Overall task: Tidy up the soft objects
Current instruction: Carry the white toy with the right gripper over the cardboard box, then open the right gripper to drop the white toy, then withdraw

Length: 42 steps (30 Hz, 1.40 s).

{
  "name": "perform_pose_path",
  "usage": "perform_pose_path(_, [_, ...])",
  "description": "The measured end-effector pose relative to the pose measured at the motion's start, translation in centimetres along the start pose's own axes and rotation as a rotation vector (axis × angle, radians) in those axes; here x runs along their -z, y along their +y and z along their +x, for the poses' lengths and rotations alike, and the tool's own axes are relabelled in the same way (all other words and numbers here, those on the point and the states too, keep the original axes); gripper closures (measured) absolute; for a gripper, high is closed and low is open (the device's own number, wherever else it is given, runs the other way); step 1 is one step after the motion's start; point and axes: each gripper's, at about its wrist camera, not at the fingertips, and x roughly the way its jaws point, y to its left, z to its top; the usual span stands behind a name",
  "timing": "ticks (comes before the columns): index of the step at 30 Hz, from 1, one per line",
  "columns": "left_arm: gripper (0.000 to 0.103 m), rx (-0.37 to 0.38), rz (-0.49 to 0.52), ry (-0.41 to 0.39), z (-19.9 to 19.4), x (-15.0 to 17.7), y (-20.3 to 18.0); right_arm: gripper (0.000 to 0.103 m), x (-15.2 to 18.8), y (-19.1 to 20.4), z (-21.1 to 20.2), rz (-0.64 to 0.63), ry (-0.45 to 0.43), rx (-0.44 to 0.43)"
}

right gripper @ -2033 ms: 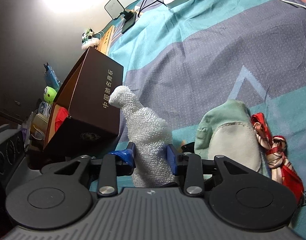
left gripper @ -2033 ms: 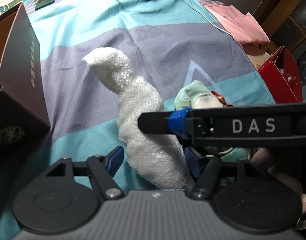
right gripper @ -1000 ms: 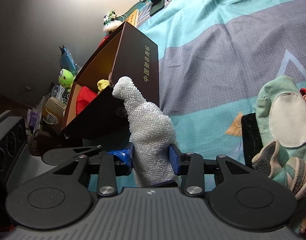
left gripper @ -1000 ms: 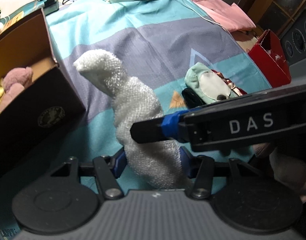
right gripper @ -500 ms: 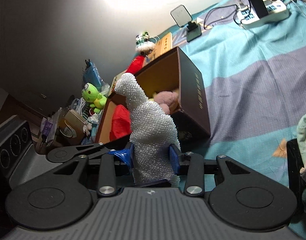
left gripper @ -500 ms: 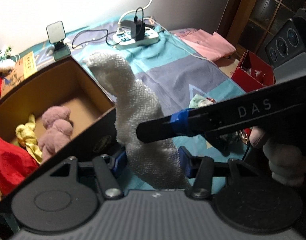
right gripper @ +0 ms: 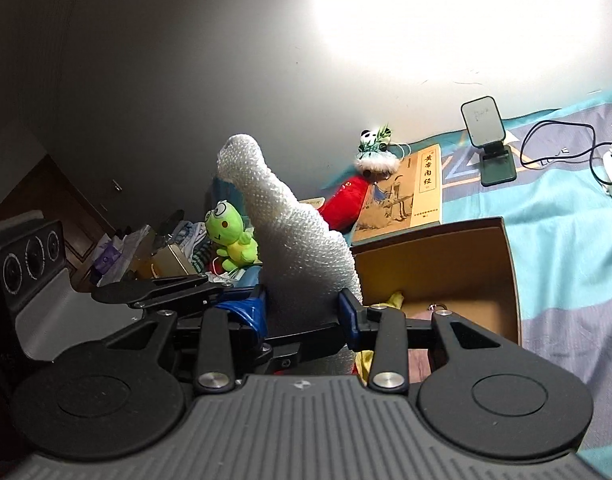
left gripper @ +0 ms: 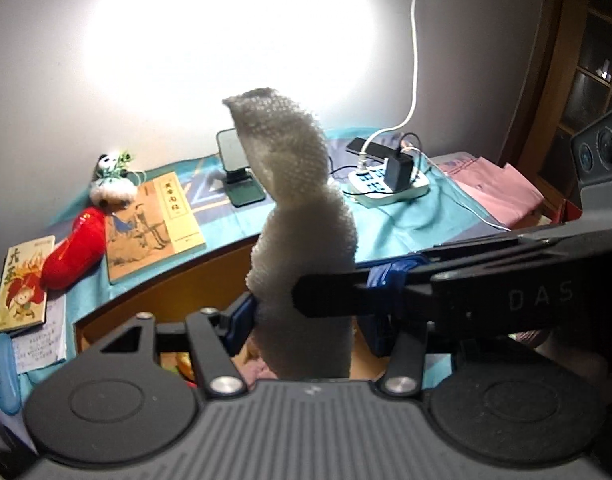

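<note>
A white roll of bubble wrap [left gripper: 302, 248] stands up between both grippers, also in the right wrist view [right gripper: 302, 256]. My left gripper [left gripper: 306, 320] is shut on its lower part. My right gripper [right gripper: 302, 312] is shut on it too, and its finger crosses the left wrist view from the right. Both hold the roll over the open brown cardboard box [right gripper: 445, 256], whose far wall shows in the left wrist view [left gripper: 178, 292]. Yellow and pink soft things lie in the box [right gripper: 393, 300], mostly hidden.
On the teal bedspread [right gripper: 565, 240] behind the box lie a beige book [left gripper: 158, 224], a red plush [left gripper: 74, 252], a panda toy [left gripper: 110, 164], a phone stand [left gripper: 238, 176] and a power strip [left gripper: 389, 188]. A green frog plush [right gripper: 230, 240] sits among clutter at left.
Both grippers have lifted the bubble wrap off the bed and carried it left over the box. The views have tilted up towards the wall.
</note>
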Motion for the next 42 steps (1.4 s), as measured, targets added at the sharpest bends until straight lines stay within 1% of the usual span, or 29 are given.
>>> perform_pose_path(3, [0.052,-0.018,-0.048,0.017,1.4,0.0,2.3,0.081,-0.5,-0.2,2.9,0.001,0.024,0.003])
perform_pose_path(6, [0.053,-0.022,-0.113,0.071,3.5,1.1,4.3,0.081,-0.1,-0.7,5.7,0.025,0.077,0.025])
perform_pose_path(8, [0.053,-0.032,-0.135,0.103,4.9,1.9,5.4,0.082,0.4,-0.8,7.3,0.026,0.113,0.045])
perform_pose_path(11, [0.053,-0.045,-0.156,0.154,7.0,3.3,6.2,0.082,1.4,-1.0,9.3,0.029,0.161,0.077])
perform_pose_path(16, [0.053,-0.047,-0.208,0.235,9.9,5.2,7.5,0.082,2.8,-2.3,11.8,0.081,0.238,0.117])
perform_pose_path(19, [0.053,-0.055,-0.222,0.284,11.6,6.0,7.9,0.083,3.5,-2.8,12.7,0.089,0.265,0.150])
perform_pose_path(21, [0.053,-0.061,-0.225,0.310,12.5,6.4,7.9,0.083,3.9,-3.0,13.2,0.086,0.282,0.190])
perform_pose_path(23, [0.050,-0.075,-0.224,0.322,12.9,6.7,8.0,0.083,4.1,-3.1,13.6,0.056,0.280,0.230])
perform_pose_path(24, [0.047,-0.079,-0.227,0.325,13.1,6.9,8.1,0.083,4.1,-2.9,13.6,0.035,0.273,0.246])
perform_pose_path(25, [0.044,-0.083,-0.233,0.327,13.2,6.9,8.2,0.083,4.1,-2.8,13.6,0.018,0.267,0.255])
perform_pose_path(27, [0.042,-0.092,-0.235,0.329,13.3,7.0,8.3,0.082,4.1,-2.8,13.7,0.009,0.263,0.266])
perform_pose_path(31, [0.038,-0.106,-0.247,0.340,13.5,6.9,8.6,0.082,4.1,-3.7,14.2,0.059,0.265,0.264])
perform_pose_path(37, [0.035,-0.144,-0.241,0.352,13.6,6.9,8.3,0.082,4.1,-4.3,14.3,0.113,0.271,0.249])
perform_pose_path(42, [0.035,-0.159,-0.249,0.351,12.8,7.1,8.2,0.081,4.2,-3.6,13.5,0.097,0.248,0.242])
